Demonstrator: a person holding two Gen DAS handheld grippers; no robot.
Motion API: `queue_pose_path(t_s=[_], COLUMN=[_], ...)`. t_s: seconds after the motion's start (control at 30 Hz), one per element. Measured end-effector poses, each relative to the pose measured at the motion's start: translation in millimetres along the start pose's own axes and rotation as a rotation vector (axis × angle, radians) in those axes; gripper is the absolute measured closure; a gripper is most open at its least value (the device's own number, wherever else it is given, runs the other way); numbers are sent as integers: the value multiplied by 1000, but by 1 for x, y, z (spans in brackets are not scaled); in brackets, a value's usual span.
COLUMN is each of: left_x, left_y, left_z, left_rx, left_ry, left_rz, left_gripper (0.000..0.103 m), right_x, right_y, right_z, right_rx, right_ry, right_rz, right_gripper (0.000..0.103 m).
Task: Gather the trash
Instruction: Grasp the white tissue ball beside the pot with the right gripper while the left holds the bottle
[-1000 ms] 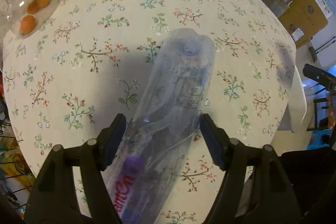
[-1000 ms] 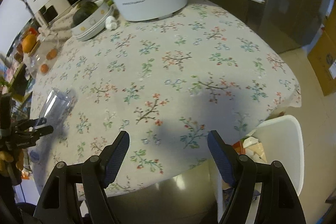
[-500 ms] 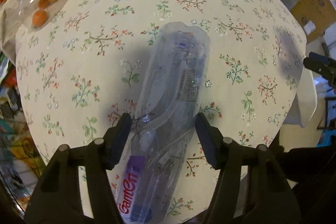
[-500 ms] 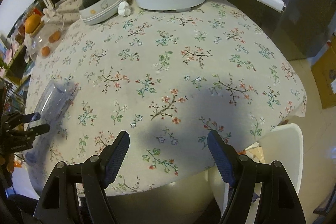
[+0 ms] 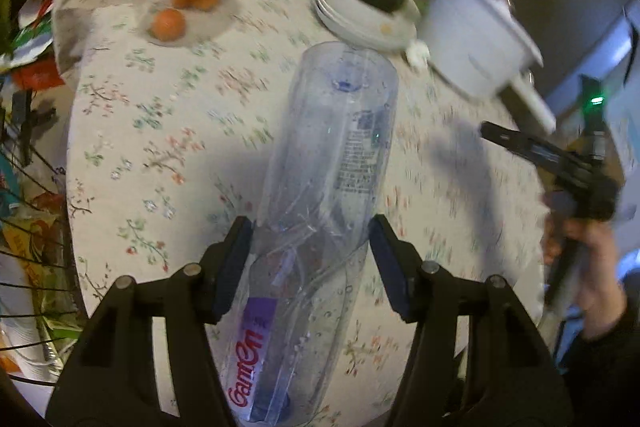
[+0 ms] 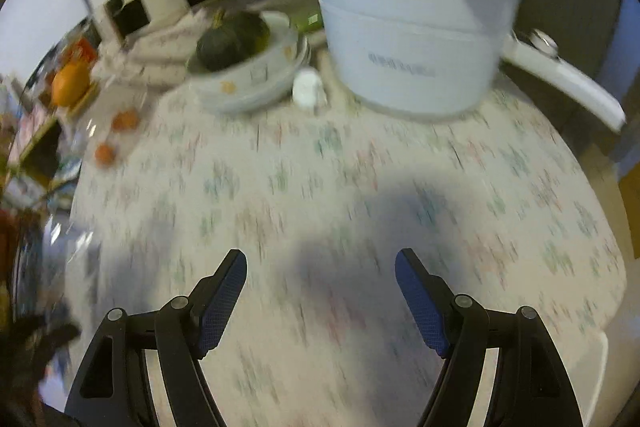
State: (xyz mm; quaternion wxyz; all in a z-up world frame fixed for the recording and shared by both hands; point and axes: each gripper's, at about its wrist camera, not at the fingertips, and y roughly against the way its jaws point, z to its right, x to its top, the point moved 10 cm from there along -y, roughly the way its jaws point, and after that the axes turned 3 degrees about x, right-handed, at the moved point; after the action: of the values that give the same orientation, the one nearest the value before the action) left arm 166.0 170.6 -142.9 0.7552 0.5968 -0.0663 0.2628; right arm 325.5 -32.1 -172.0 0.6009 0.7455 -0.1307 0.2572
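A crumpled clear plastic bottle [image 5: 332, 163] with a purple and red label is held between the pads of my left gripper [image 5: 311, 247], base pointing away, lifted above the floral tablecloth [image 5: 160, 131]. The bottle also shows as a blurred clear shape at the left edge of the right wrist view [image 6: 60, 251]. My right gripper [image 6: 320, 287] is open and empty above the tablecloth [image 6: 400, 187]; it shows in the left wrist view at the right [image 5: 560, 163], held by a hand.
A white electric pot with a long handle [image 6: 412, 39] stands at the table's back. Beside it are stacked bowls holding a dark squash [image 6: 240, 63] and a small white object [image 6: 306, 89]. A clear container with orange fruit [image 5: 180, 11] sits at the left.
My left gripper has lifted the bottle and tilted up, showing the far side of the table. My right gripper has moved in over the table toward the pot; both views are blurred.
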Motion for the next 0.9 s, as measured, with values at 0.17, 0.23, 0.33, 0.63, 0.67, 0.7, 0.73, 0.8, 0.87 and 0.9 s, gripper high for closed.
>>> queue_pose_path(t_s=[0.17,0.23,0.33,0.63,0.67,0.7,0.73,0.8,0.87,0.9], left_x=[18,23,25,31,31,32,32,33,33,34], left_y=[7,6,1,2,2,3,4,6,8,9], left_z=[0,-2,-4,-17,-18,-20,-21,-21,-21,-22], left_rx=[2,13,11,17,18,15,14,12,9,7], left_ry=[27,20,12,42,48,55,61,66,67,70], left_rz=[51,59,47,52,53,54,56,61,68,70], left_gripper=[41,41,41,41,41,41,41,41,41,41], right_x=[49,62,74,100,101,100,100,100,100,99], right_y=[-53,-75,-95,-133,-137,-140,-142,-144,-143,-141], right_z=[-3,0,-6,-20,-20,-20,-20,-19,-16,-14], right_rx=[3,-15,-30,-93,-103,-119,-134,-164,-175,-181], right_ry=[-80,-84,-26,87,99,112,125,147,154,155], right_rz=[116,137,159,148,138,132,130,133,133,131], right_gripper=[50,51,52,57,60,61,65,74,80,82])
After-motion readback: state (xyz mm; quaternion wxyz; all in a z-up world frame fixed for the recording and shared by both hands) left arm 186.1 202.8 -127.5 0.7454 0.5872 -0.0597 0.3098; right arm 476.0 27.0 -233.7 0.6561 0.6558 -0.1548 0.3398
